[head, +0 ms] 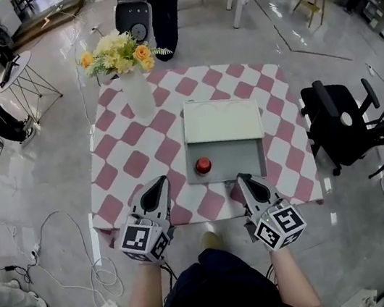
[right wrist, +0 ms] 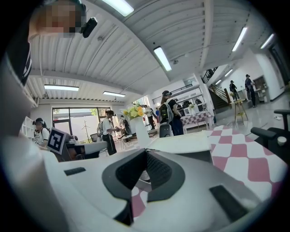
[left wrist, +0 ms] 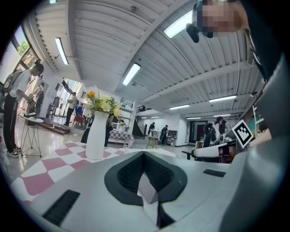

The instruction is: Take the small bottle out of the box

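- The small bottle [head: 202,165], w/ red cap, stands upright in the grey open box [head: 252,166], in the left part of it, near the front wall.
- The box is on the table [head: 135,163], which has a pink-white check cloth. Its white lid [head: 221,120] is opened to the far side.
- In head view the bottle is between the two grippers and a bit beyond them: to the right of the left gripper [head: 160,182] and to the left of the right gripper [head: 242,178]. It touches neither of them.
- Left gripper: it is over the front part of the table, beside the box on the left. Its fingers [head: 157,196] are closed together to a point, nothing between them; the left gripper view shows the same [left wrist: 146,156].
- Right gripper: it is at the front edge of the box, approx. at the right half. The fingers are closed, pads together, w/ nothing held; in the right gripper view [right wrist: 145,154] only the check cloth and the box are seen past the tips.
- A white vase [head: 138,92] w/ yellow flowers [head: 119,55] stands at the far left of the table, well apart from the box and both grippers.
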`<state>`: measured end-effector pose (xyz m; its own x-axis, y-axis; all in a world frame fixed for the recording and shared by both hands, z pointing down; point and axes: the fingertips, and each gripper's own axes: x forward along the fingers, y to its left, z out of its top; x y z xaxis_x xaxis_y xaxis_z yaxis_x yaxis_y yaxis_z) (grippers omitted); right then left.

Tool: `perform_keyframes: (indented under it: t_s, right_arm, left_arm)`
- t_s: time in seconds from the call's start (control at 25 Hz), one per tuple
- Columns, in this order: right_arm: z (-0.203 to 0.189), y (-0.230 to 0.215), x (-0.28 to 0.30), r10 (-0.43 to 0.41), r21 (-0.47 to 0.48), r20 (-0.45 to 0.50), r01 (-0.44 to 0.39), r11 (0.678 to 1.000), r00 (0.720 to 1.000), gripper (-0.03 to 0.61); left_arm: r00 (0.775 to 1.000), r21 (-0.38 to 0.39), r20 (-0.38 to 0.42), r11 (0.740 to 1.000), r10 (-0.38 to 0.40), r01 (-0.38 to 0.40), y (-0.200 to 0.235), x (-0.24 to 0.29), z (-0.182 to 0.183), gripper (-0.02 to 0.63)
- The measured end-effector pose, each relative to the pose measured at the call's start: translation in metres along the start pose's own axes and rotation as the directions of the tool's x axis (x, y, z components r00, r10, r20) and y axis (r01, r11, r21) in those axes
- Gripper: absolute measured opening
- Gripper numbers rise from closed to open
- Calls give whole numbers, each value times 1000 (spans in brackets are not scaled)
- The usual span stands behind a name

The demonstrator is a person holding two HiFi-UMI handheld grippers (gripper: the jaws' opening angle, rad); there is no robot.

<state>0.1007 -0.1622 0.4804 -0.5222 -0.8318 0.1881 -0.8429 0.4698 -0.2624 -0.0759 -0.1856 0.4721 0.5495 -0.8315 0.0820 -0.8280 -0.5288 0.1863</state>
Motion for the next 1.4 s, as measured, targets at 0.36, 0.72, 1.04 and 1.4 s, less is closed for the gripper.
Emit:
perform_keyframes:
  t_s: [0.36,0.72,1.04,1.4]
  right_arm:
    - [0,6,19,35,-72,-35,-37,997,999,6]
    - [-10,11,34,37,-146,-93,-50,988,995,6]
    - [-21,14,59,49,-191,-175,-83,978,983,37]
    - [-31,20,85,70,-201,-243,-121,972,967,114]
  left_arm:
    - [1000,-4,0,1000,2,-2,5,7,0,3]
    - [999,-26,-31,1000,-11,10,13,12,-13,3]
    - [998,-34,-54,999,-24,22,32,28,-15,3]
    - [996,-49,-71,998,-48,44,49,47,-15,3]
